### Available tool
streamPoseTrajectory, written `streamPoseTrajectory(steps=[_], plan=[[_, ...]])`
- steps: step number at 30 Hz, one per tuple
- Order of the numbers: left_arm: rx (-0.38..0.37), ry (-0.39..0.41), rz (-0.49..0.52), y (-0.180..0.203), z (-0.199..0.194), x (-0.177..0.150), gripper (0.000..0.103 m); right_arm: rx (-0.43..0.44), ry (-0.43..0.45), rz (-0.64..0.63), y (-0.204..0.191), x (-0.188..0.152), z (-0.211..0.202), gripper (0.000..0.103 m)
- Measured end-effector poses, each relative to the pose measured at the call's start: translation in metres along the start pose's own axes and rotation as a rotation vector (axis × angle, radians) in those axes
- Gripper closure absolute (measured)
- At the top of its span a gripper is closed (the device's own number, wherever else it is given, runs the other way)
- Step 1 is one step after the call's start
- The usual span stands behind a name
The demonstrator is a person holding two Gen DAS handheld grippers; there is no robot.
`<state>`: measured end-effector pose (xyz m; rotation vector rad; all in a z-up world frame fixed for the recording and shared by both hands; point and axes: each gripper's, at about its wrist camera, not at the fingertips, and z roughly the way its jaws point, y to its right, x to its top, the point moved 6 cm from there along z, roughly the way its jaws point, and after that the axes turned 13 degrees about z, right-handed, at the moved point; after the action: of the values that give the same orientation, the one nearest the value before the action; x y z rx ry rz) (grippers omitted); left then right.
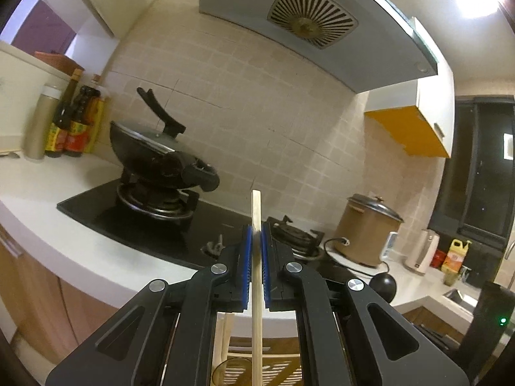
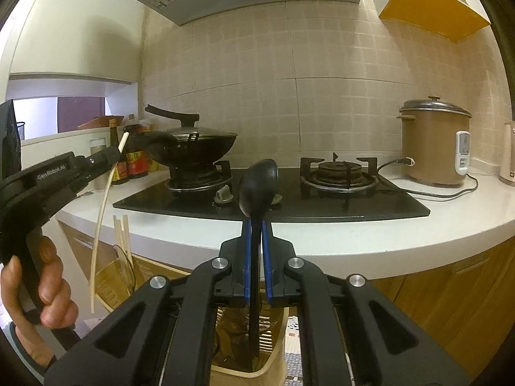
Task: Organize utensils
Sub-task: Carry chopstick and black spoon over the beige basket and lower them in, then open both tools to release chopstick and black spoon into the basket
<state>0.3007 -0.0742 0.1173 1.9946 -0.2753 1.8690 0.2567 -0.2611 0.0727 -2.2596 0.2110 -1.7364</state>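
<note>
I have a single wooden chopstick (image 1: 256, 273) clamped upright between the blue pads of my left gripper (image 1: 256, 234), its lower end hanging just above a glass (image 1: 230, 371) that stands below the counter edge. Two or three more chopsticks (image 2: 122, 241) already stand in that glass, so I judge that part of the sorting partly done. My right gripper (image 2: 256, 225) is clenched on the handle of a black spoon (image 2: 257, 186), bowl up, its handle reaching down into a wicker holder (image 2: 273, 347) to the right of the glass. Whether the spoon is seated there I cannot tell. Both pieces seem to want lowering and letting go. Beyond the glass lies the white counter (image 2: 322, 238), with the black hob (image 2: 322, 199) and a lidded wok (image 2: 193, 146).
</note>
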Motion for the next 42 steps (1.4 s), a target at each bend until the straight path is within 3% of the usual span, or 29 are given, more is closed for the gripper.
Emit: streamPoseTrajectory(steps=[10, 17, 28, 32, 35, 37, 39, 42], plan=[[0.052, 0.096, 0.100, 0.008, -0.007, 0.027, 0.099, -0.009, 0.008, -0.018, -0.005, -0.003, 0.000, 0.098], [0.098, 0.056, 0.101, 0.002, 0.004, -0.008, 0.099, -0.014, 0.003, -0.035, -0.003, -0.011, 0.003, 0.098], [0.087, -0.021, 0.139, 0.001, -0.010, -0.030, 0.099, 0.031, -0.034, 0.020, 0.001, -0.017, -0.003, 0.097], [0.078, -0.048, 0.124, -0.005, -0.024, -0.028, 0.084, 0.030, -0.061, 0.008, -0.001, -0.019, -0.014, 0.093], [0.061, -0.075, 0.116, -0.006, -0.037, -0.026, 0.078, 0.028, -0.069, 0.015, -0.001, -0.018, -0.028, 0.077], [0.050, -0.102, 0.116, -0.006, -0.047, -0.028, 0.076, 0.027, -0.078, 0.024, -0.001, -0.018, -0.039, 0.075], [0.039, -0.137, 0.119, -0.006, -0.060, -0.031, 0.065, 0.021, -0.089, 0.039, 0.002, -0.018, -0.052, 0.075], [0.022, -0.199, 0.117, -0.003, -0.081, -0.041, 0.059, 0.025, -0.130, 0.081, 0.004, -0.021, -0.072, 0.075]])
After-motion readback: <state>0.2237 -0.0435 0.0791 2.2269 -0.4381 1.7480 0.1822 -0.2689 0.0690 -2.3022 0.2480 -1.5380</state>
